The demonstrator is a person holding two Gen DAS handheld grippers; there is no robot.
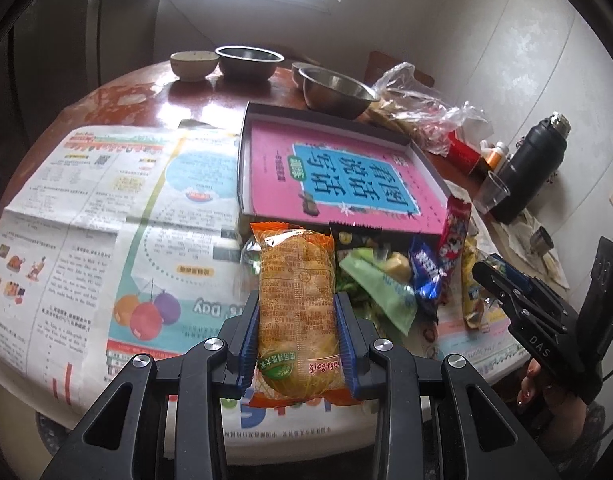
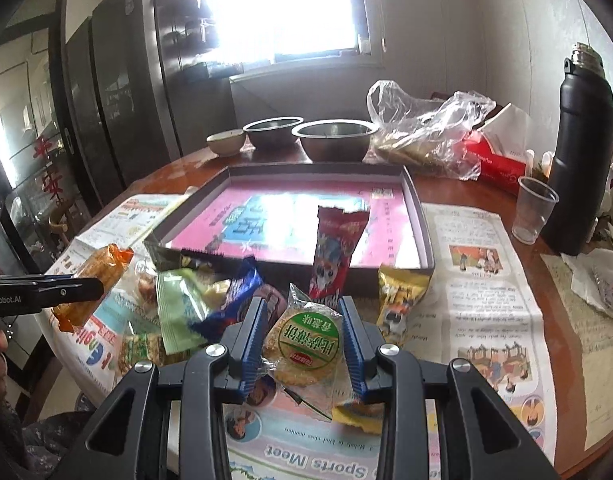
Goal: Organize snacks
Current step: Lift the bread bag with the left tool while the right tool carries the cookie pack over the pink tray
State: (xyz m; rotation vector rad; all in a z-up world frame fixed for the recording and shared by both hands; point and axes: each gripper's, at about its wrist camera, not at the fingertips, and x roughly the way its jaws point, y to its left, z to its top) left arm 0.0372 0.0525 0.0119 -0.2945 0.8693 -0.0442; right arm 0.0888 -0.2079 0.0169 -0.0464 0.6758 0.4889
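Orange wrapping is filling the lower centre of the left wrist view, where the left gripper [image 1: 298, 332] is clenching an orange pack [image 1: 296, 304] between its blue pads, the pack standing lengthwise up the frame. In the right wrist view the same pack [image 2: 92, 284] is showing at the left edge, lifted clear of the pile in the left gripper [image 2: 72, 292].

The right gripper [image 2: 302, 334] is hanging released, its jaws standing apart on either side of a round cracker pack [image 2: 306, 344] with a green label; whether the pads are touching it cannot be told. In the left wrist view the right gripper [image 1: 502, 292] is sitting at the right edge beside the pile.

The other snacks are lying heaped on newspaper [image 1: 86, 220] at the near edge of the bench [image 1: 194, 96]: a green pack [image 2: 178, 312], a blue pack [image 2: 234, 300], a red pack [image 2: 334, 252] leaning upright against the tray wall, and a yellow pack [image 2: 398, 300] just right of it. Directly above the pile in both frames, a shallow tray [image 2: 422, 228] is holding a pink book [image 1: 334, 172].

Two steel bowls [image 2: 330, 140] and a small ceramic bowl [image 2: 226, 142] are standing at the top of the bench, with a clear bag [image 2: 422, 132] to their right. A black flask [image 2: 578, 140] and a plastic cup [image 2: 532, 210] are standing at the right edge.
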